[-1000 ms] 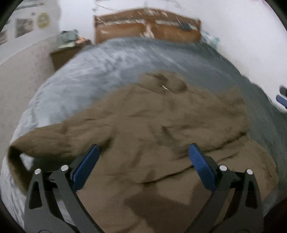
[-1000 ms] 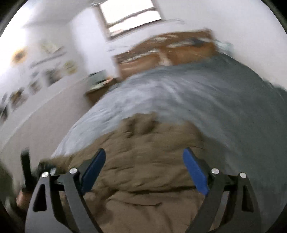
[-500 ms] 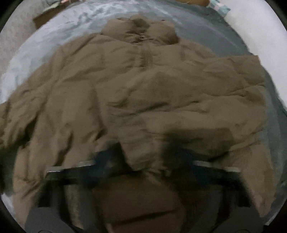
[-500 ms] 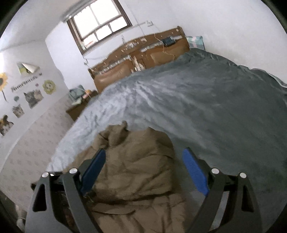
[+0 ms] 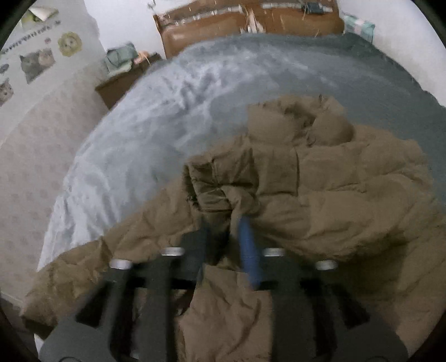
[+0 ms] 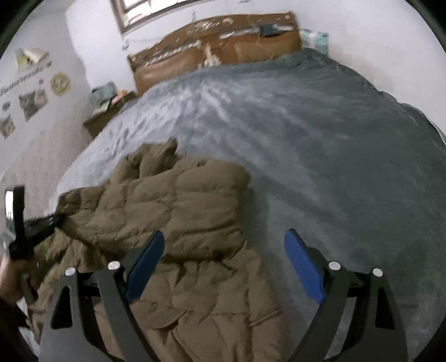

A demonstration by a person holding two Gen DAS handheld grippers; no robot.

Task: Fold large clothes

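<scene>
Jacket point(image 5: 334, 195): lying on the bed point(image 5: 167, 117).
Left gripper point(image 5: 225, 222): jaws clenching the sleeve cuff point(image 5: 211, 192).
Right gripper point(image 6: 223, 264): jaws released, hovering.
Advice: carrying the sleeve flat across the chest.

Both wrist views look from the foot of the bed point(image 6: 320, 144) toward the headboard point(image 5: 251, 19). The left sits close over the jacket point(image 5: 320, 195), somewhat blurred; the right looks from farther right, sharing the jacket point(image 6: 181, 200).
</scene>
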